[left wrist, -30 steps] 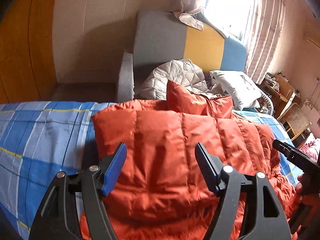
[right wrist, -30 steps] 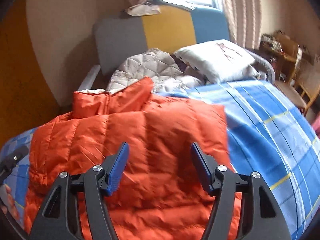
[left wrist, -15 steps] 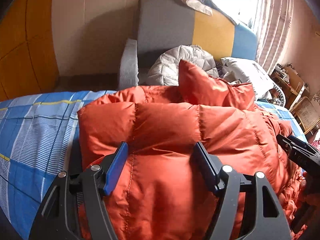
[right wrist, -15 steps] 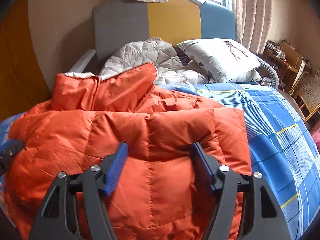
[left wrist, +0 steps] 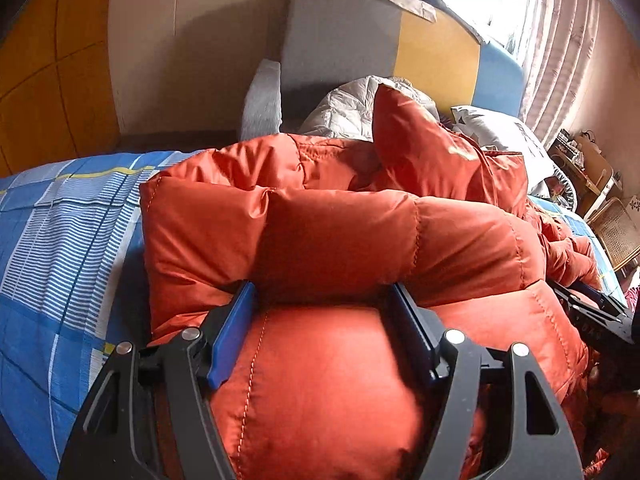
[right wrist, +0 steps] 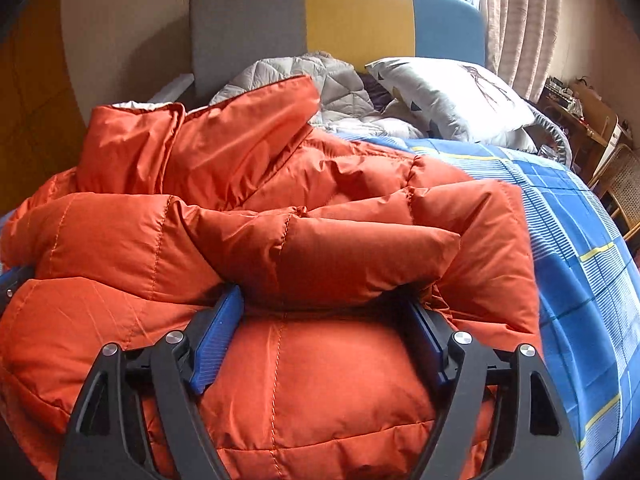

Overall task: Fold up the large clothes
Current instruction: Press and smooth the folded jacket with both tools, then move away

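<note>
Right, jacket [left wrist: 340, 240] sits folded on the bed [left wrist: 60, 240], its fold edge running across both tools: left tool [left wrist: 324, 300] clamps it, right tool [right wrist: 324, 300] just easing wider (padding between).

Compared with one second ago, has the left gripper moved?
Yes. The left gripper has come down and closer to the orange jacket: the jacket now fills more of its view, and the headboard sits higher.
</note>
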